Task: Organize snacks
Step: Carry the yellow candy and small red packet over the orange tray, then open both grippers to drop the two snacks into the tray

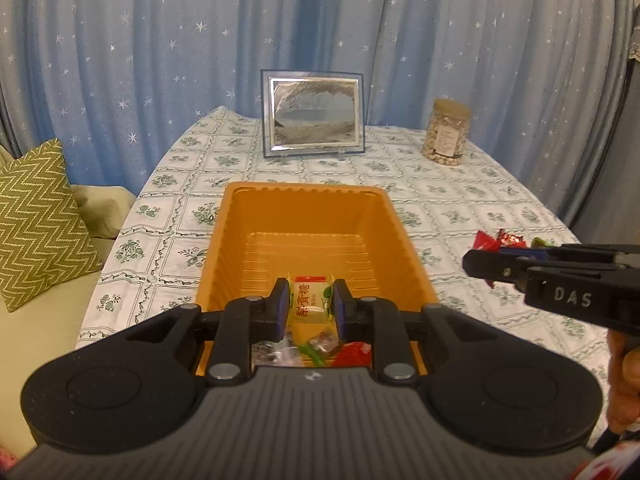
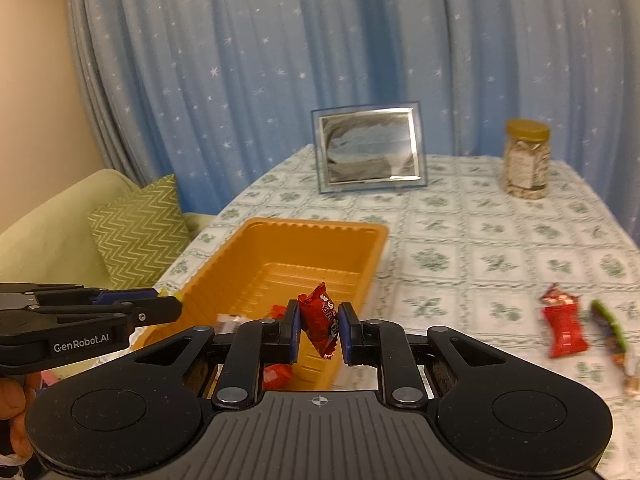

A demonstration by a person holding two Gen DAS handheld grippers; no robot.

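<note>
An orange plastic tray [image 1: 312, 216] [image 2: 352, 240] lies on the floral tablecloth, with several wrapped snacks at its near end. Over that near end my left gripper [image 1: 310, 304] is shut on a beige wrapped candy [image 1: 310, 300] with red characters. My right gripper [image 2: 319, 322] is shut on a red wrapped candy [image 2: 320, 318], held above the tray's near right corner. It shows from the side in the left wrist view as the right gripper [image 1: 476, 266]; the left gripper [image 2: 172, 308] juts in from the left in the right wrist view. A red snack packet [image 2: 564, 326] and a green-ended candy [image 2: 610, 330] lie on the cloth to the right.
A framed picture [image 1: 314, 114] stands at the back of the table, a jar of nuts [image 1: 448, 132] to its right. A sofa with a green zigzag cushion [image 1: 36, 220] sits left of the table. A blue starred curtain hangs behind. Loose red wrappers [image 1: 500, 240] lie at right.
</note>
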